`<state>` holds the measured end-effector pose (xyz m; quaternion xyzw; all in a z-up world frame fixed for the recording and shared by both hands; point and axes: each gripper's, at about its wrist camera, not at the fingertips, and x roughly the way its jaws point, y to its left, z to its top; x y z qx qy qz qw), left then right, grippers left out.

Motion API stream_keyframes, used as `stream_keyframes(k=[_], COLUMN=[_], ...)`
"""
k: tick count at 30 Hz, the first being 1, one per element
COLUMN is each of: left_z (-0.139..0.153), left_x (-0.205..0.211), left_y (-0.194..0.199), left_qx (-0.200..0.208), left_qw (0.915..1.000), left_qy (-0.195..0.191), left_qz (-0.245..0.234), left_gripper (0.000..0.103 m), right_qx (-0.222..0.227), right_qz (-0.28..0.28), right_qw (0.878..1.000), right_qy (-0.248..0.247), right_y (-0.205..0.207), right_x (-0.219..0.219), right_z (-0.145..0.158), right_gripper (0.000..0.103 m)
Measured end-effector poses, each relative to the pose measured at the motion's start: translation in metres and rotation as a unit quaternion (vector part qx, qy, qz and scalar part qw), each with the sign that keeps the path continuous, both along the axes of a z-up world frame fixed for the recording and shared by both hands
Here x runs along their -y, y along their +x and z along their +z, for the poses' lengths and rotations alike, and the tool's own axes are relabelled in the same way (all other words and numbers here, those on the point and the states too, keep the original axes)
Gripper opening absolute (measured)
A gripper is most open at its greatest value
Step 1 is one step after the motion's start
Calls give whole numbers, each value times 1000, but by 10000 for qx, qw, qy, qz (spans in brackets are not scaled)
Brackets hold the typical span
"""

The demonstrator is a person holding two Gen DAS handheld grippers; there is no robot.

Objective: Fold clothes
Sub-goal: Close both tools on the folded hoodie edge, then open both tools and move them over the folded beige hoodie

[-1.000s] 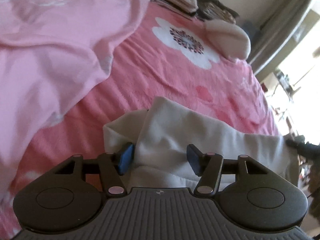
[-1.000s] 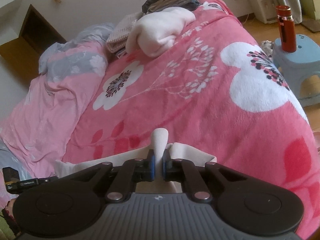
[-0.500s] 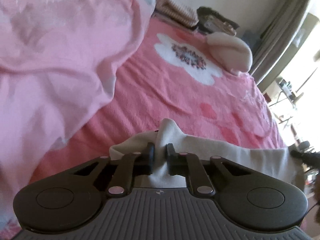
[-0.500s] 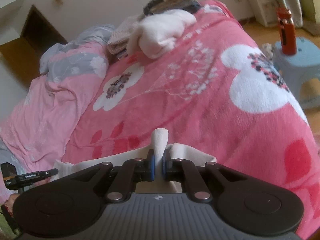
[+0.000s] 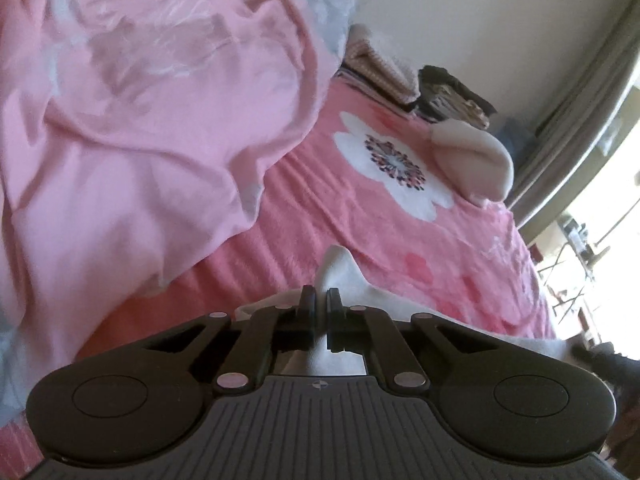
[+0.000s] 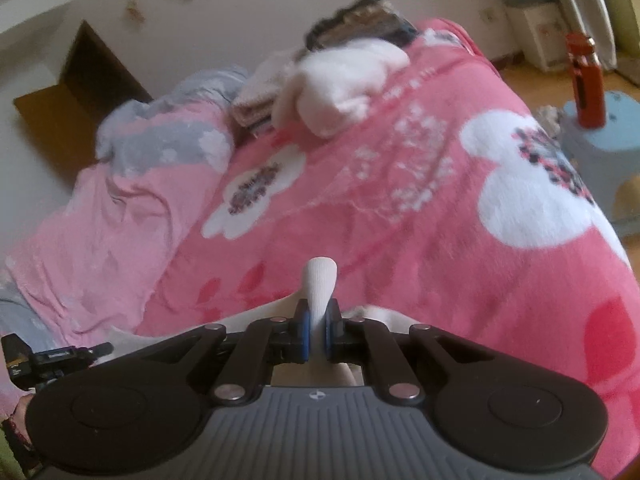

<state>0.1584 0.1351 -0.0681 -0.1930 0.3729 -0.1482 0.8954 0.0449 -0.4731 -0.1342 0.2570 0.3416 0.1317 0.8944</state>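
Observation:
A white garment lies at the near edge of a pink floral bed cover. My left gripper is shut on a pinched fold of it, and a peak of cloth sticks up between the fingers. My right gripper is shut on another part of the same white garment, with a ribbed tab of cloth standing up past the blue pads. Most of the garment is hidden under both grippers.
A crumpled pale pink quilt covers the left of the bed. Folded clothes are piled at the far end by the wall. A blue stool with a red bottle stands on the floor to the right.
My left gripper was open around the white cloth a second ago and has shut on it, then lifted and tilted. My right gripper has stayed shut on the cloth and risen a little.

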Motion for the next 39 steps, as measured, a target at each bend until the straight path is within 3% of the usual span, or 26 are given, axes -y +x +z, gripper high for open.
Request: stream_keyframes(k=[2, 5, 7, 9, 12, 14, 16, 19, 21, 23, 25, 28, 30, 32, 36, 39], left_z=[-2, -21, -28, -22, -1, 17, 27, 19, 0, -12, -6, 25, 42, 44, 10, -10], left_x=[1, 10, 12, 11, 6, 6, 13, 33, 47, 49, 44, 35, 31, 31, 31, 24], left_y=[2, 10, 12, 10, -2, -12, -17, -14, -10, -8, -12, -34, -51, -64, -88, -95], left_qx=[-27, -264, -385, -383, -154, 96, 118, -334, -641, -667, -609, -405, -269, -394, -932, -874], left_qw=[10000, 9990, 9986, 9983, 9977, 9974, 9979, 9954, 9925, 9926, 9936, 9926, 9900, 9858, 9794, 9819], left_qy=[29, 353, 372, 430, 580, 653, 631, 555, 765, 784, 741, 852, 1004, 1163, 1333, 1346], left_qz=[19, -98, -28, 29, 319, 280, -102, -699, -712, -643, -593, -762, -951, -1148, -1196, -1007], left_gripper=[3, 7, 12, 23, 40, 41, 42, 44, 44, 43, 43, 44, 47, 48, 48, 48], right_qx=[16, -323, -634, -663, -389, -234, -63, 42, -194, -607, -817, -423, -408, -477, -890, -1358], right_qz=[36, 30, -11, -58, -280, -239, 109, 727, 846, 872, 806, 688, 902, 1214, 1430, 1072], right_qw=[9999, 9989, 9979, 9977, 9980, 9977, 9959, 9860, 9754, 9573, 9622, 9636, 9673, 9669, 9529, 9491], right_qy=[-135, -335, -157, -90, -410, -597, -900, -1499, -2028, -2690, -2468, -2548, -2334, -2193, -2521, -2630], right_y=[1, 13, 18, 17, 2, -8, -15, -11, 1, 15, 17, -7, -25, -48, -76, -81], right_x=[-3, -1, 4, 7, 9, 5, -14, -53, -69, -79, -67, -58, -50, -46, -50, -40], right_z=[1, -17, -27, -19, 11, 31, 48, 50, 30, 1, -1, 45, 63, 70, 36, -13], right_gripper=[7, 11, 12, 15, 17, 17, 17, 15, 15, 12, 11, 12, 12, 12, 12, 7])
